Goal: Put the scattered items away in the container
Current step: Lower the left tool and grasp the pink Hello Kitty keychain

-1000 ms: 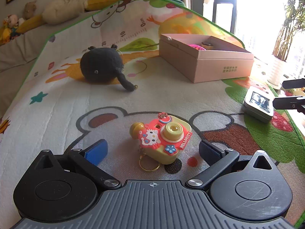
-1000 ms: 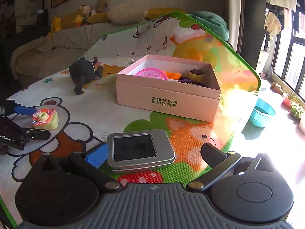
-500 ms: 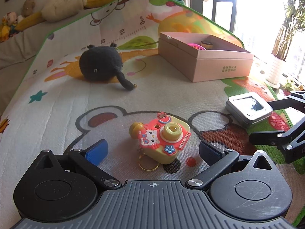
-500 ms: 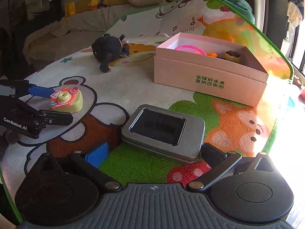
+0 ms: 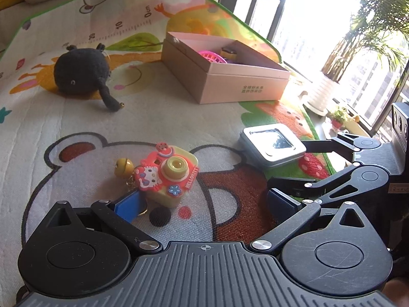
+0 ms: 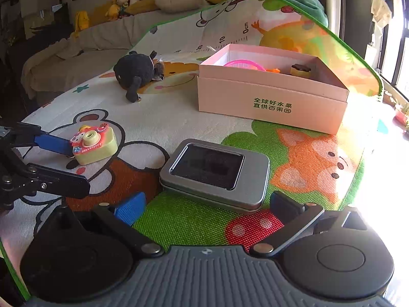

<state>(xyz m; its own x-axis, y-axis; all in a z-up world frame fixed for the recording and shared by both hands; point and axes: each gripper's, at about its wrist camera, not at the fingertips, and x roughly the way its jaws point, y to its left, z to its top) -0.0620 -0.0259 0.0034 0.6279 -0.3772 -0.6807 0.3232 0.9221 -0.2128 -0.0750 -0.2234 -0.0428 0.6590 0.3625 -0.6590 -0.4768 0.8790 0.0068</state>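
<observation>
Cartoon play mat (image 6: 166, 120), sofa (image 6: 76, 48) behind, sunlit window (image 5: 319, 18), both tongs (image 5: 204, 202) (image 6: 207, 204) apart.

One toy camera (image 5: 168, 176), one metal tin (image 6: 214, 174), one black plush (image 5: 81, 70), one pink box (image 6: 271, 102), two grippers.

Rt tongs (image 6: 207, 207) open, straddling tin (image 6: 216, 172).

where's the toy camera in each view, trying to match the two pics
Left wrist: the toy camera lies at lower centre, beside the left gripper's blue finger.
Right wrist: toy camera at the left edge, mid-height.
Shared landmark: the pink box behind it on the mat.
</observation>
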